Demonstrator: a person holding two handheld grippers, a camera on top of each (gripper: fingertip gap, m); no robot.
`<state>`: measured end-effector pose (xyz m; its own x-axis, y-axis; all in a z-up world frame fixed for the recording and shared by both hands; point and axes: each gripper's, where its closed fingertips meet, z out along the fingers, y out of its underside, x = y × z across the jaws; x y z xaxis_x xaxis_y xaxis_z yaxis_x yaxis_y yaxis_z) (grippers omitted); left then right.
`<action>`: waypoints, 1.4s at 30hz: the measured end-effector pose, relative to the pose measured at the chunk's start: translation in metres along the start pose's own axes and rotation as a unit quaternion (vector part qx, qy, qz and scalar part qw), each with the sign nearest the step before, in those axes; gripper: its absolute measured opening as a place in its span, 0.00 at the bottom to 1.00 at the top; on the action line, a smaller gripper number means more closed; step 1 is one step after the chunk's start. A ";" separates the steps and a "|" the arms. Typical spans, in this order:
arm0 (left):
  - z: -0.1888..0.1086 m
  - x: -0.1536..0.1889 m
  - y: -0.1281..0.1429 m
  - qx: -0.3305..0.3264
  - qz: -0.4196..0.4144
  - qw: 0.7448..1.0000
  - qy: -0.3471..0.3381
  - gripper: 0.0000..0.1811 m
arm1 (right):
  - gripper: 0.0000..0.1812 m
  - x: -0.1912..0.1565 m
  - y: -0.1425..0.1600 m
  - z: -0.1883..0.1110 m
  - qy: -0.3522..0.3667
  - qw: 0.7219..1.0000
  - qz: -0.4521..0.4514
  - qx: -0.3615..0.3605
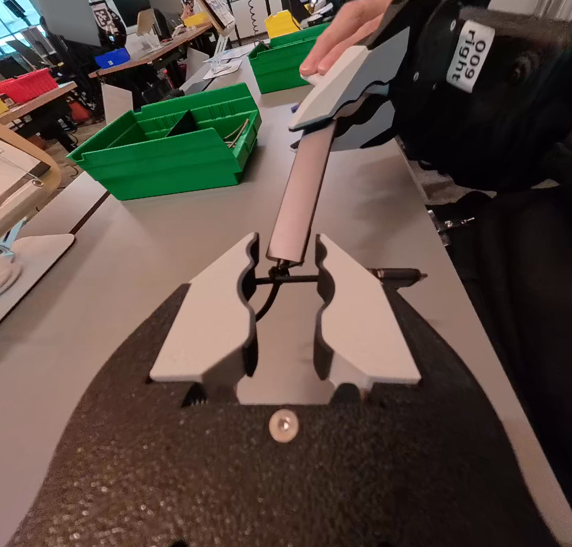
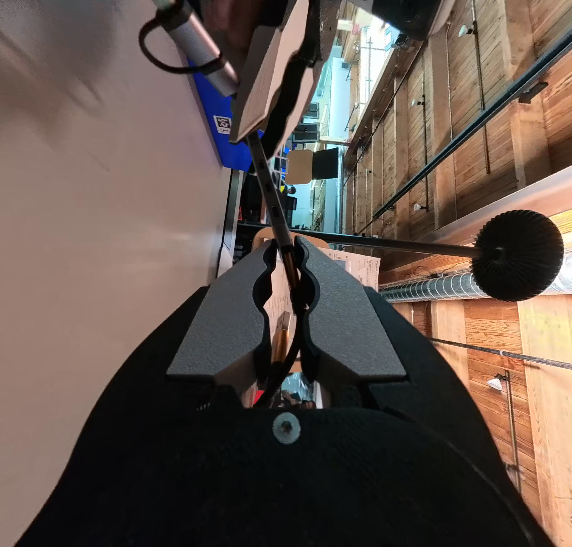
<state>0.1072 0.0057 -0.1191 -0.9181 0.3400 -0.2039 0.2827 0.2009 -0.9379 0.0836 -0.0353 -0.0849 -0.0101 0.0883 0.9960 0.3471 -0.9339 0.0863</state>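
My right gripper (image 2: pixel 286 244) is shut on one end of a slim grey USB hub (image 2: pixel 269 188), seen edge-on, and holds it in the air over the grey table (image 1: pixel 185 238). In the left wrist view the right gripper (image 1: pixel 309 130) comes in from the upper right and the hub (image 1: pixel 305 185) slants down to my left gripper (image 1: pixel 287 241). The left gripper is open, with the hub's lower end just at its fingertips. The hub's thin black cable (image 1: pixel 288 279) crosses the gap between the fingers. Its plug (image 1: pixel 399 274) sticks out past the right finger. A copper-coloured plug (image 2: pixel 281 331) and a black cable show behind the right fingers.
A green bin (image 1: pixel 161 164) with dividers and cords stands on the table ahead to the left, and a second green bin (image 1: pixel 278 65) stands farther back. A white stand base (image 1: pixel 40 253) is at the left. The table's edge and a person in dark clothing are close on the right. A blue bin (image 2: pixel 223 123) lies beyond. The tips of one gripper are about 7 cm away from the tips of the other.
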 end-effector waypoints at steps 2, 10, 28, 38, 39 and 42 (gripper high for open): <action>0.002 0.003 0.003 -0.003 0.012 1.000 0.011 0.14 | 0.05 0.002 -0.002 -0.001 0.004 1.000 0.004 0.007; -0.001 0.001 -0.012 0.056 0.031 0.998 0.009 0.12 | 0.07 0.005 0.006 0.000 -0.018 0.981 0.191 0.042; 0.004 -0.004 -0.009 0.045 0.063 0.997 -0.022 0.12 | 0.09 0.012 0.017 -0.024 -0.180 0.698 0.665 0.196; 0.005 -0.009 -0.006 0.014 0.090 0.995 -0.049 0.12 | 0.06 0.006 0.019 -0.021 -0.211 0.656 0.704 0.170; 0.005 -0.010 -0.005 0.010 0.092 0.994 -0.051 0.12 | 0.06 0.005 0.018 -0.022 -0.216 0.654 0.704 0.171; 0.003 -0.009 -0.006 0.015 0.096 0.994 -0.049 0.12 | 0.06 0.000 0.017 -0.023 -0.253 0.641 0.709 0.152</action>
<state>0.1125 -0.0011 -0.1126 -0.8709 0.2773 -0.4056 0.4488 0.1128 -0.8865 0.0680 -0.0587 -0.0830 0.7965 -0.6003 -0.0721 -0.1614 -0.0962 -0.9822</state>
